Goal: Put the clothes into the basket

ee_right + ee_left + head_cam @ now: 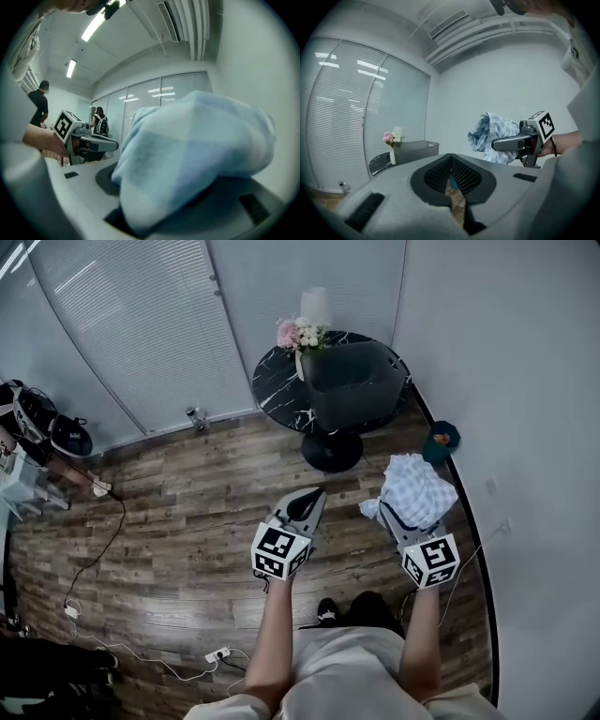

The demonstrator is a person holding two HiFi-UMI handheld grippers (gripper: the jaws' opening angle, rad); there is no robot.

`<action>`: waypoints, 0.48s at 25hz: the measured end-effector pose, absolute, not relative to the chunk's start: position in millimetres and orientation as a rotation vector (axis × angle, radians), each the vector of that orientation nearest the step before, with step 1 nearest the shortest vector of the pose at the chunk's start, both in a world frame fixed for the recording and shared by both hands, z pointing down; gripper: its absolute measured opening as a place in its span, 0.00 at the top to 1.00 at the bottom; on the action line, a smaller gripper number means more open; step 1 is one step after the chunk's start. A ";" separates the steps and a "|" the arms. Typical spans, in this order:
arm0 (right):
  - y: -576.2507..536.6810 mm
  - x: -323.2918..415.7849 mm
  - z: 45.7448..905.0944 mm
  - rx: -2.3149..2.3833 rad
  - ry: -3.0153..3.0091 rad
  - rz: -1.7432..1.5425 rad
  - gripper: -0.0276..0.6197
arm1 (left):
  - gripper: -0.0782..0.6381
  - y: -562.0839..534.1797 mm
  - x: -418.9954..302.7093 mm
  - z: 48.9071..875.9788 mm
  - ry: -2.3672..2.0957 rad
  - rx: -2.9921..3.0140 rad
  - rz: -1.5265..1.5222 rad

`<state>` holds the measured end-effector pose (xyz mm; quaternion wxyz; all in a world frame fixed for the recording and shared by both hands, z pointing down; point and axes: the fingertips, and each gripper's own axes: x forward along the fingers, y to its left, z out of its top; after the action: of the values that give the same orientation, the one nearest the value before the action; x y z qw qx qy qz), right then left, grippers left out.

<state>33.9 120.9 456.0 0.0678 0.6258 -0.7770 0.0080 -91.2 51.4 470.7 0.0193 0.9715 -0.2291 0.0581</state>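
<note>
A blue and white checked cloth [417, 486] is bunched on my right gripper [396, 514], whose jaws are shut on it. In the right gripper view the cloth [197, 150] fills the middle and hides the fingertips. My left gripper [316, 495] is held level beside it, shut, with nothing between its jaws [451, 158]. From the left gripper view the cloth [490, 133] hangs over the right gripper [500, 143]. The grey basket [352, 381] stands on a round black marble table [277, 381] ahead of both grippers, seen also in the left gripper view [415, 151].
A vase of pink and white flowers [300, 334] stands beside the basket. A teal object [441, 439] lies on the wood floor by the right wall. Cables and a power strip [217, 653] lie at the left front. Two people [40, 105] stand far behind.
</note>
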 end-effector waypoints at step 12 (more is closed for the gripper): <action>88.9 29.2 468.0 1.884 -2.350 0.043 0.61 | 0.87 28.1 -88.6 477.5 -0.686 3.030 0.204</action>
<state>29.2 88.9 468.0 0.0646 0.6240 -0.7786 0.0141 -88.6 28.1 477.5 0.0140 0.9731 -0.2203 0.0654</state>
